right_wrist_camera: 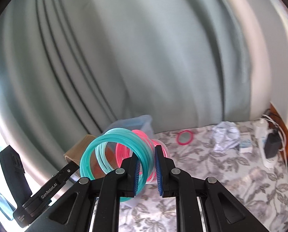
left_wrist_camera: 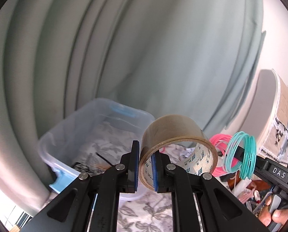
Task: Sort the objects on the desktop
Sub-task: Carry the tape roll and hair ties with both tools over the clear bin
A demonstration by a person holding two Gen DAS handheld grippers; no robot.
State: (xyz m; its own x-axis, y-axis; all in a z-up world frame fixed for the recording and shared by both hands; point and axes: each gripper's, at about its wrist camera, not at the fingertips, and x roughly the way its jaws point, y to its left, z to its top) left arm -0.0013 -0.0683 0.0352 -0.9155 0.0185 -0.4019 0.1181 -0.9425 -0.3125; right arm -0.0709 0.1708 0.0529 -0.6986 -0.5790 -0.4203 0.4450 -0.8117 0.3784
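My left gripper (left_wrist_camera: 145, 167) is shut on a roll of brown packing tape (left_wrist_camera: 174, 135), one finger inside the ring, and holds it in the air beside a clear plastic bin (left_wrist_camera: 70, 135) with blue latches. My right gripper (right_wrist_camera: 147, 169) is shut on a bundle of teal and pink plastic rings (right_wrist_camera: 113, 147), held above the floral tablecloth (right_wrist_camera: 221, 183). The rings (left_wrist_camera: 240, 154) and right gripper also show at the right of the left wrist view. The tape roll (right_wrist_camera: 80, 147) shows at the left of the right wrist view.
A grey-green curtain (left_wrist_camera: 124, 48) hangs behind. On the cloth lie a pink-rimmed round mirror (right_wrist_camera: 185, 137), crumpled paper (right_wrist_camera: 226, 136), a small box (right_wrist_camera: 245, 145) and a white power strip with a black adapter (right_wrist_camera: 269, 147). A woven basket (left_wrist_camera: 279, 116) stands at the right.
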